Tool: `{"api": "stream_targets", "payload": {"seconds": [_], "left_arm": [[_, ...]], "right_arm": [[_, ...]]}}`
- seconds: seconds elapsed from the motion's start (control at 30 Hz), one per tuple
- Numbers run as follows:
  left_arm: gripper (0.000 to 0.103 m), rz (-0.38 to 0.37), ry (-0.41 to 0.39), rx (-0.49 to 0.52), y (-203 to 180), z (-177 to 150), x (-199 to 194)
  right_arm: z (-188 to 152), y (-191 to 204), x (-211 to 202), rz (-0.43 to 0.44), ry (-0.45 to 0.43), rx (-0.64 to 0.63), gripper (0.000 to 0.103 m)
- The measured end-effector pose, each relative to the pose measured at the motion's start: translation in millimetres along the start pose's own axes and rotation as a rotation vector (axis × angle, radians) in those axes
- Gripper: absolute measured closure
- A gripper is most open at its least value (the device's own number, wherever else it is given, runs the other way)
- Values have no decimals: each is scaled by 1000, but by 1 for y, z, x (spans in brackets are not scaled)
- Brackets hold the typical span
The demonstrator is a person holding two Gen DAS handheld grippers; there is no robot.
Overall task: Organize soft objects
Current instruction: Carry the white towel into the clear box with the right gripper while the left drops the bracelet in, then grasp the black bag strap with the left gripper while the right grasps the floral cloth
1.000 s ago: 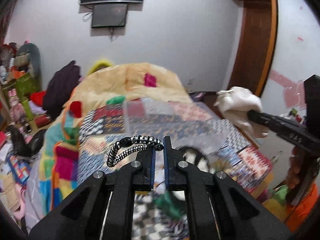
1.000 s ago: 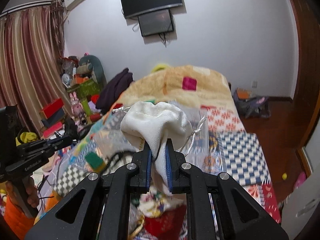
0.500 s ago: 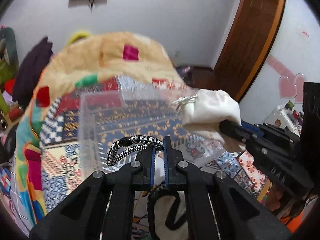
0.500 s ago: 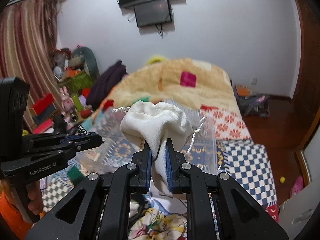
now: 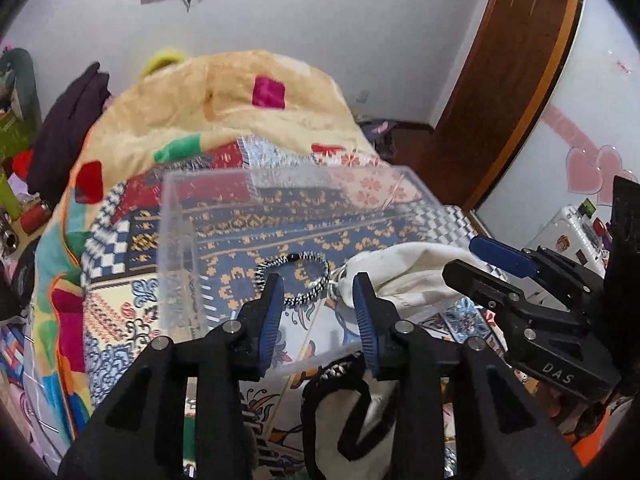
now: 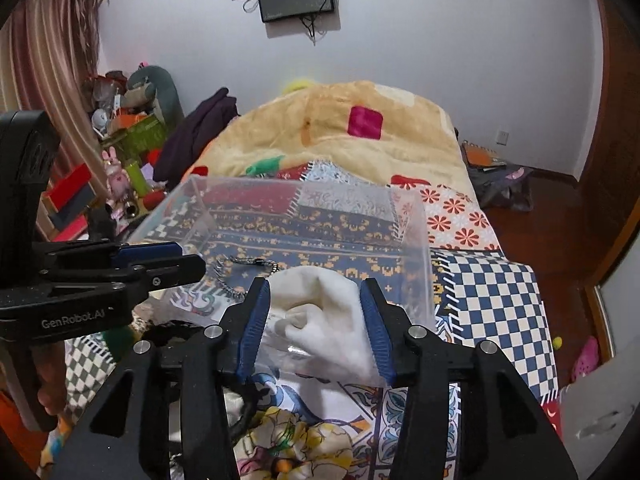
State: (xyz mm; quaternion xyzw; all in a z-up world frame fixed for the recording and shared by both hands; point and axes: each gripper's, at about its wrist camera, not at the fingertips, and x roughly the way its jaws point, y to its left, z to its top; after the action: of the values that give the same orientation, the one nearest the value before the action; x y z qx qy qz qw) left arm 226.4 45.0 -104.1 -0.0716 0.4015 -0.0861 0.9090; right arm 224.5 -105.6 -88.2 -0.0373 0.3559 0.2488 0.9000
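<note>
The bed (image 6: 496, 320) carries a patchwork quilt (image 5: 120, 248) of checks, florals and bright blocks. A tan fleece blanket (image 6: 340, 136) is heaped at its far end. A clear box (image 5: 176, 240) sits directly on the quilt, mid-bed. A dark garment (image 6: 200, 136) hangs over the bed's left edge. Black straps (image 5: 320, 408) lie on the quilt just before the box.

A crumpled cream cloth drawstring pouch (image 6: 320, 312) is lying in the near right of a clear plastic rectangular box (image 6: 416, 240), with a black-and-white braided bracelet (image 5: 298, 276) lying just left of it.
</note>
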Motion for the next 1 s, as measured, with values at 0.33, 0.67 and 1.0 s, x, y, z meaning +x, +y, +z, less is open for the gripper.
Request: {"api": "stream_targets", "payload": {"seconds": [0.33, 0.67, 1.0], "left_arm": [[55, 48, -134, 26, -13, -19, -60], [42, 99, -181, 54, -27, -52, -81], [40, 128, -73, 20, -18, -82, -34]], "right_arm": [[-2, 10, -47, 10, -81, -46, 50], [-31, 4, -73, -9, -78, -40, 41], [-70, -11, -35, 32, 67, 21, 41]]}}
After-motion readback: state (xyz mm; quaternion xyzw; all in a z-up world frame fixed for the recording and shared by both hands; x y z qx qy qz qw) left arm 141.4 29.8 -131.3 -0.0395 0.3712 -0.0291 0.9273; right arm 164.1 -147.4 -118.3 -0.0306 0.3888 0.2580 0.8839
